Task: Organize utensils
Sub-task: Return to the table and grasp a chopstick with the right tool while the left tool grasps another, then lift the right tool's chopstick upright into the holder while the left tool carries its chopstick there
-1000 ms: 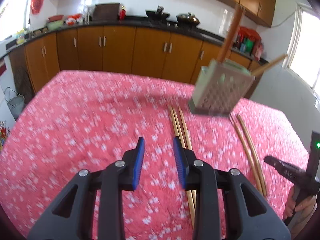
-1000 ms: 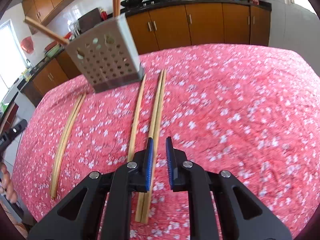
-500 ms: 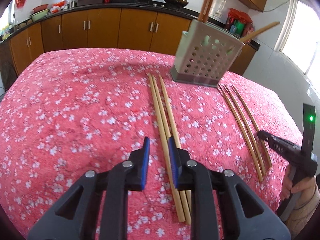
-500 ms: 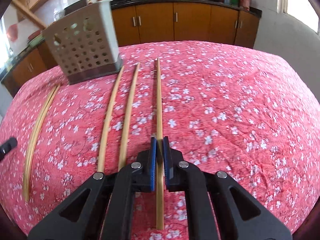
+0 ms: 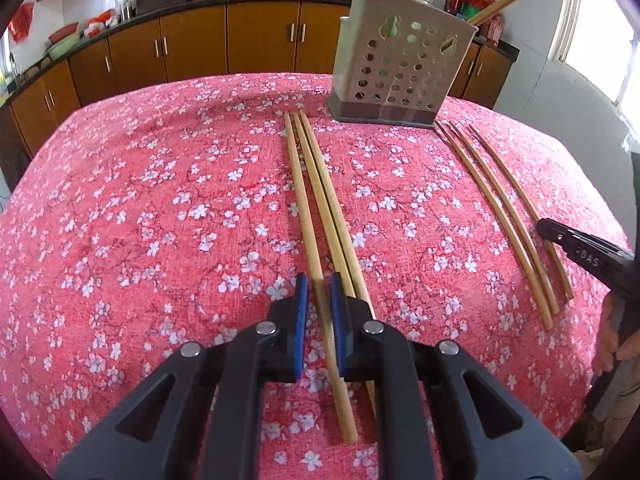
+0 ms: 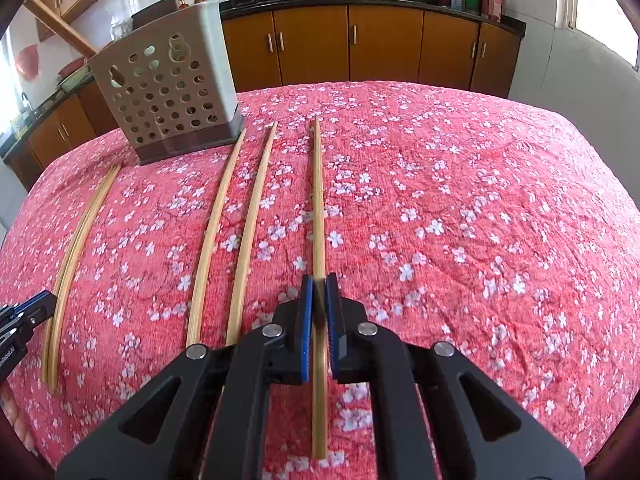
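Note:
Three wooden chopsticks (image 5: 320, 200) lie side by side on the red floral cloth, pointing at a grey perforated utensil holder (image 5: 400, 68). My left gripper (image 5: 318, 292) is low over them, its jaws closing around the leftmost chopstick with a small gap still on each side. In the right wrist view my right gripper (image 6: 318, 282) is shut on a single thin chopstick (image 6: 317, 200) that lies on the cloth. Two more thin chopsticks (image 6: 240, 216) lie to its left. The holder (image 6: 168, 88) stands beyond them with wooden sticks poking out of its top.
The table's cloth (image 5: 160, 200) falls away at its edges. Brown kitchen cabinets (image 5: 260, 40) run along the far wall. A person's hand (image 5: 612, 340) shows at the right edge. Another chopstick pair (image 6: 76, 248) lies far left in the right wrist view.
My left gripper sank toward the cloth, shifted over the leftmost of the three chopsticks, and its jaws narrowed around it. My right gripper shut on its chopstick and has stayed put.

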`<state>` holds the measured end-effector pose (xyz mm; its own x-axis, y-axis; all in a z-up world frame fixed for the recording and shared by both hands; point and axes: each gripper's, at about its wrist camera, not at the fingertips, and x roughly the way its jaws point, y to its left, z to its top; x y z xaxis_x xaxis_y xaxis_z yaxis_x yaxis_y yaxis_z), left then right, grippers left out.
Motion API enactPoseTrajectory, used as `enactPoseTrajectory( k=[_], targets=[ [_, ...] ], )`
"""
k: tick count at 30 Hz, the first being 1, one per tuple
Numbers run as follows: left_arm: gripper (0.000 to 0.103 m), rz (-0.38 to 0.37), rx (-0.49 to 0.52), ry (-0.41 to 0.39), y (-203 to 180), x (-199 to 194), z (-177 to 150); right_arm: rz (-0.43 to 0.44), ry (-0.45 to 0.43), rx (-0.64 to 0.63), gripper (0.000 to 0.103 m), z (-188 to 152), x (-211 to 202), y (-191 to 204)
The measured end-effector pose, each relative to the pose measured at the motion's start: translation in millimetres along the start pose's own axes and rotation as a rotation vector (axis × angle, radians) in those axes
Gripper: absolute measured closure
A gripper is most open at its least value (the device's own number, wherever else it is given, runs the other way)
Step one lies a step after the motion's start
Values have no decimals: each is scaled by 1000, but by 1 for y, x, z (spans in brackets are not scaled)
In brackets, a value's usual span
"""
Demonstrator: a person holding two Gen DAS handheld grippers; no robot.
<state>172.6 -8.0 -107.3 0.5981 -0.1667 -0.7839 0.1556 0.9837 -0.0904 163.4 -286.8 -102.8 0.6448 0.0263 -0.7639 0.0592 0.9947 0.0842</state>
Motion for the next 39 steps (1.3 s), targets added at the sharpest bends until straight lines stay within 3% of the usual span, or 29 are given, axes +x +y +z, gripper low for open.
enactPoseTrajectory(
  k=[4, 11, 16, 39],
  targets=[
    [95, 41, -11, -2, 8, 5, 7, 3, -10, -27, 95, -4, -4, 1],
    [92, 152, -96, -10, 68, 16, 31, -39, -25, 22, 95, 12, 6, -21],
    [91, 132, -129, -36, 88, 14, 33, -51, -29, 15, 95, 16, 11, -20],
    [91, 91, -166, -42, 91, 10, 31, -49, -27, 16, 95, 17, 13, -20]
  ],
)
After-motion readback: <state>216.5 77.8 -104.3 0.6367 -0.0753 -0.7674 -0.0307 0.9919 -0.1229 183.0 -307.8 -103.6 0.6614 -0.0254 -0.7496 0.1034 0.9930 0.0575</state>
